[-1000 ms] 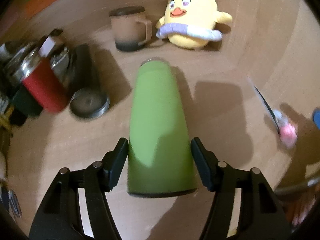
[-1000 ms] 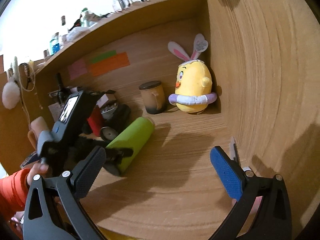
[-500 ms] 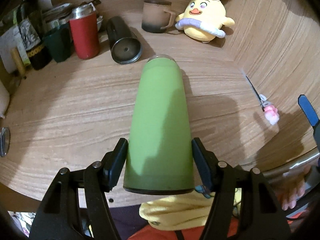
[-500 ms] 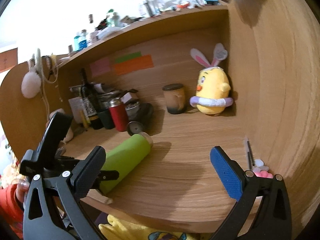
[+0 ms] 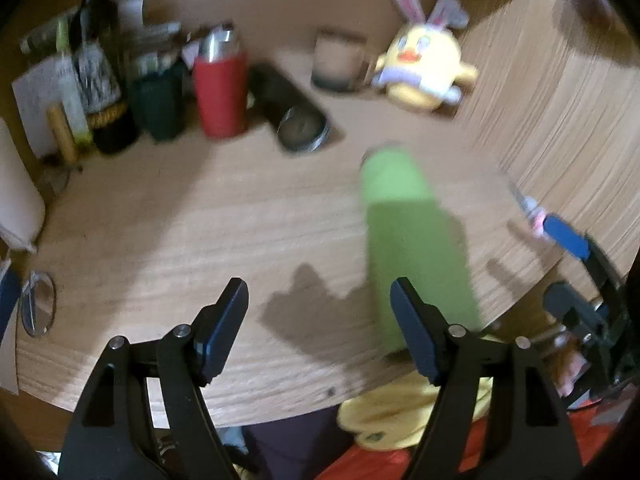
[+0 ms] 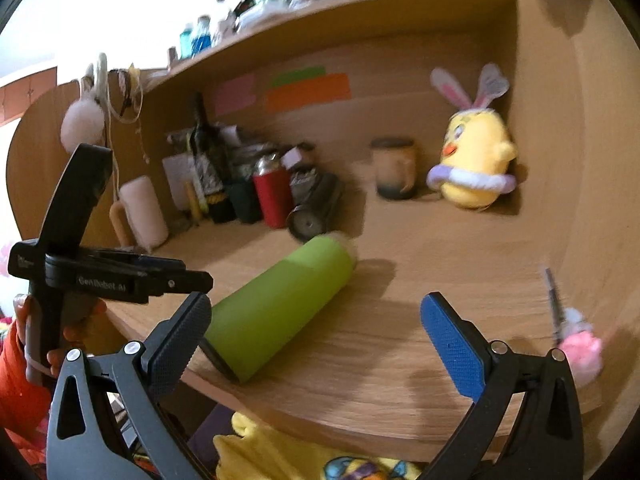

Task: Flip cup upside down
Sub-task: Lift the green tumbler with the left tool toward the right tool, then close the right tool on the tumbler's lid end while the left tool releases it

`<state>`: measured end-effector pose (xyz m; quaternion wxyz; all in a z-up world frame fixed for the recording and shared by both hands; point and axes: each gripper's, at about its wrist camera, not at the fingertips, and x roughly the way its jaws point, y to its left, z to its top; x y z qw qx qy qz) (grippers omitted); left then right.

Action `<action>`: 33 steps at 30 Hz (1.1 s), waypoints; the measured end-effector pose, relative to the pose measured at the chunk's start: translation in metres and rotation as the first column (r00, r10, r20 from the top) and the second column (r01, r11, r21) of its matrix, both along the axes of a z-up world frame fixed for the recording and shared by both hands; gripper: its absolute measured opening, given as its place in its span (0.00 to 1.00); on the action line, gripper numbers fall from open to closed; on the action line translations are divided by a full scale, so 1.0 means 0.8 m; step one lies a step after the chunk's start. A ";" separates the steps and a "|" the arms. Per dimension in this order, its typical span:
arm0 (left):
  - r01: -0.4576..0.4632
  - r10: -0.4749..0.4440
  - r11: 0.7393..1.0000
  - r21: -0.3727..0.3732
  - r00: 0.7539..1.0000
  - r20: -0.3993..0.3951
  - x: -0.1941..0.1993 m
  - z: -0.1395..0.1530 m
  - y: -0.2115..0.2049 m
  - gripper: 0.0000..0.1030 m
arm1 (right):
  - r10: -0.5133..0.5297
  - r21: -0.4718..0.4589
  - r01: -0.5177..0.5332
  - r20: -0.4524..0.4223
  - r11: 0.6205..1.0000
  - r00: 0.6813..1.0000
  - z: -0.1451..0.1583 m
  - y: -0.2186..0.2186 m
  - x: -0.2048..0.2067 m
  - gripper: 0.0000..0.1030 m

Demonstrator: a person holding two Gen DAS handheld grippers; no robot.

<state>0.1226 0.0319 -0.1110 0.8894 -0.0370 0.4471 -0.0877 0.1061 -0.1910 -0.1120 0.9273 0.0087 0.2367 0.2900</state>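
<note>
Woodgrain desk carried the green cup on its side near the front edge, untouched. Left gripper hovered beside it with fingers spread and nothing between them; right gripper likewise gaped. Clutter, a red tumbler, a mug and a yellow plush lined the back wall under a shelf.

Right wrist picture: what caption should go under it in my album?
Green cup lying on its side on the wooden desk, between two open hand-held grippers.
</note>
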 end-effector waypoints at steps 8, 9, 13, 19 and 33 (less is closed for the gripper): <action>0.058 -0.061 0.997 -0.059 0.997 -0.057 0.000 -0.033 0.009 0.71 | 0.108 -0.104 -0.112 -0.045 0.988 0.993 -0.049 0.065 -0.002 1.00; 0.076 -0.080 0.994 -0.076 0.995 -0.056 -0.001 -0.035 0.007 0.71 | 0.107 -0.115 -0.111 -0.041 0.987 0.993 -0.053 0.070 -0.003 1.00; 0.119 -0.123 0.989 -0.086 0.992 -0.039 -0.005 -0.034 -0.003 0.71 | 0.090 -0.138 -0.091 -0.012 0.986 0.996 -0.059 0.076 -0.009 1.00; 0.099 -0.097 0.993 -0.058 0.994 0.039 -0.012 -0.013 0.009 0.71 | 0.025 -0.160 -0.019 0.036 0.987 0.999 -0.060 0.078 -0.009 1.00; 0.083 -0.095 0.994 0.072 0.980 0.176 -0.034 0.013 -0.002 0.71 | -0.100 -0.123 0.109 0.080 0.986 0.992 -0.071 0.077 0.002 0.86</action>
